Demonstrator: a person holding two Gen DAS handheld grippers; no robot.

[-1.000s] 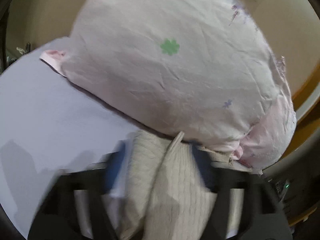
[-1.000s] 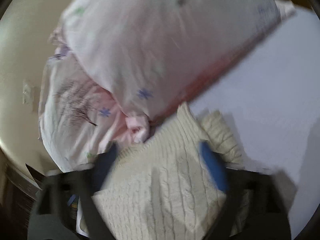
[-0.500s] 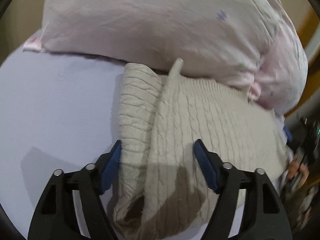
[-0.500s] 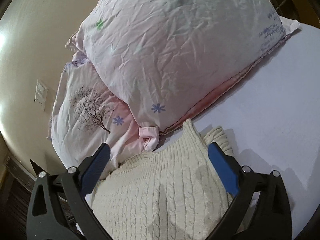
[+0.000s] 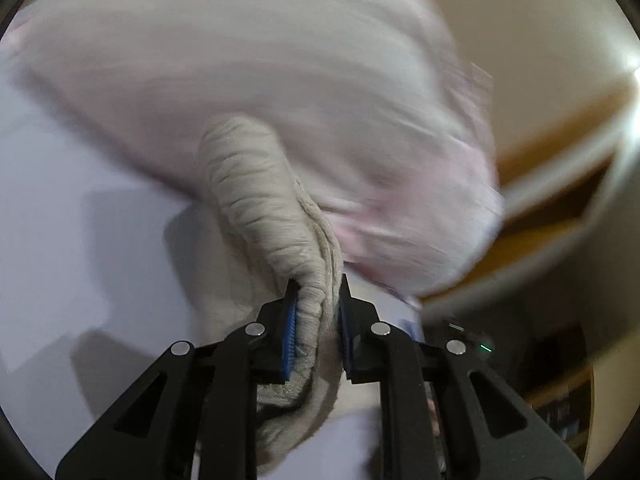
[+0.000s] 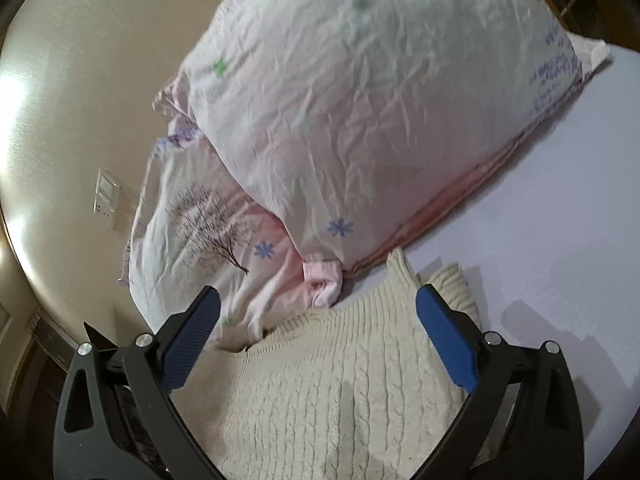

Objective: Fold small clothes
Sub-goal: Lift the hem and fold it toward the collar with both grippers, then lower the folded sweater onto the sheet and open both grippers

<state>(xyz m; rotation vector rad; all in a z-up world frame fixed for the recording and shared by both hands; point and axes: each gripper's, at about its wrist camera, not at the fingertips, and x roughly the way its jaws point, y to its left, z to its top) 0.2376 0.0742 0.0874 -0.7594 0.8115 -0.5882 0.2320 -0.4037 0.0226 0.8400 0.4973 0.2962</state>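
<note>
A cream cable-knit sweater (image 6: pixel 340 396) lies on the lavender bed sheet (image 6: pixel 560 240) below the pillows. My left gripper (image 5: pixel 316 312) is shut on a bunched fold of the sweater (image 5: pixel 256 200), which rises in a ridge ahead of the fingers. My right gripper (image 6: pixel 318 340) is open above the sweater's flat body, its blue pads apart on either side of it and touching nothing. The left wrist view is motion-blurred.
A large pale pink pillow (image 6: pixel 360 100) with small flower prints lies just beyond the sweater, over a second pillow with a tree print (image 6: pixel 208 224). It also fills the top of the left wrist view (image 5: pixel 280 80). A beige wall with a switch plate (image 6: pixel 106 198) stands behind.
My left gripper has closed on the sweater's edge and gathered it into a raised ridge. My right gripper stays open and has shifted only slightly over the sweater.
</note>
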